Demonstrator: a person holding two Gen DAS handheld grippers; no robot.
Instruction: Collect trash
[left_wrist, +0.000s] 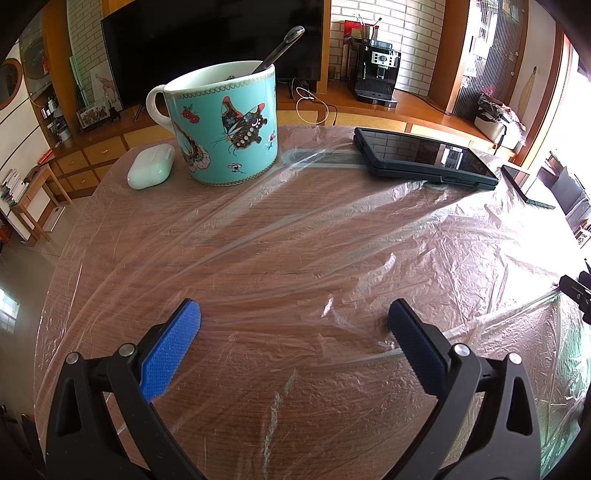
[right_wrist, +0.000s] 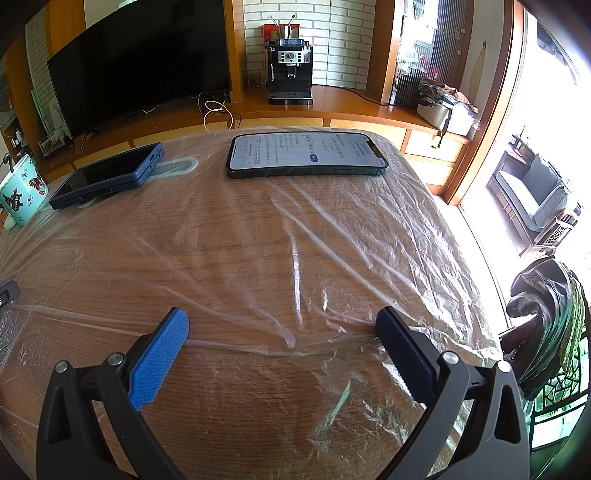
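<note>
Close to both cameras, the left gripper and the right gripper hover low over the wooden table with fingers spread wide apart, nothing between them. A clear plastic bag lies flat and crinkled across most of the tabletop; its long axis seems to run toward the far edge, where one handle loop points away — part of it is hidden under a dark cased phone. A taut fold of the film crosses between the right gripper's fingertips. Bare wood shows only nearest the grippers. Farther back on the left stand a turquoise butterfly mug with a spoon in it and, just beside it, a white earbud case. A second phone, screen lit, lies crosswise near the far edge; its text is too small to read. Where the bag's right edge ends is washed out by window glare.
</note>
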